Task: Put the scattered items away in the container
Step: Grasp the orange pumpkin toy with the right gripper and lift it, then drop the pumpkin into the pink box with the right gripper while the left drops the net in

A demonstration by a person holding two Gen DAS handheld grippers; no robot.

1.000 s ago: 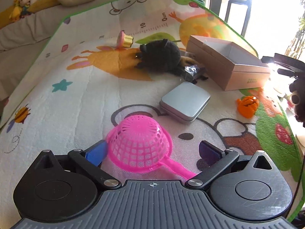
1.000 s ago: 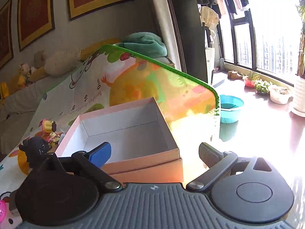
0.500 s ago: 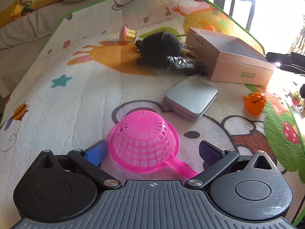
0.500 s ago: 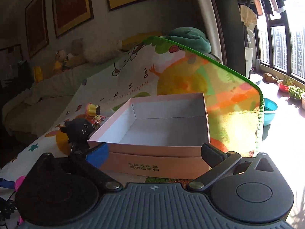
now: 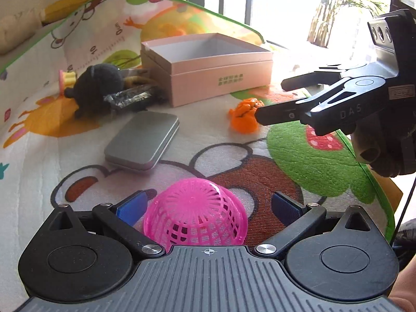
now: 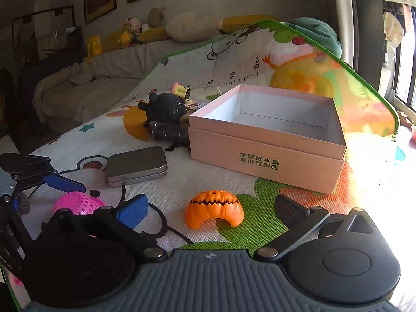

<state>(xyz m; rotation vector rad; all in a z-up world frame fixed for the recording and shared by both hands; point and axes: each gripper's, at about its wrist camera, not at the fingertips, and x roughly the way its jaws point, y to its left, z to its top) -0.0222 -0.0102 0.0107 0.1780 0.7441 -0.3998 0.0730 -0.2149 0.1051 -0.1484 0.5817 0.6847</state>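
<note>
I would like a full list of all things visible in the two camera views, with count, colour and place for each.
open pink cardboard box: 1, pink with white inside, far side of the mat, nothing visible inside
cartoon-print play mat: 1, multicolour with green edge, under everything
orange plastic pumpkin toy: 1, orange, between the right claw's fingers
pink plastic mesh strainer: 1, pink, upside down between the left claw's fingers
flat silver metal tin: 1, silver, mid-mat
black plush toy: 1, black, left of the box
dark crinkly wrapper: 1, in front of the plush
small yellow-pink toy: 1, behind the plush
left claw: 1, open
right claw: 1, open
</note>
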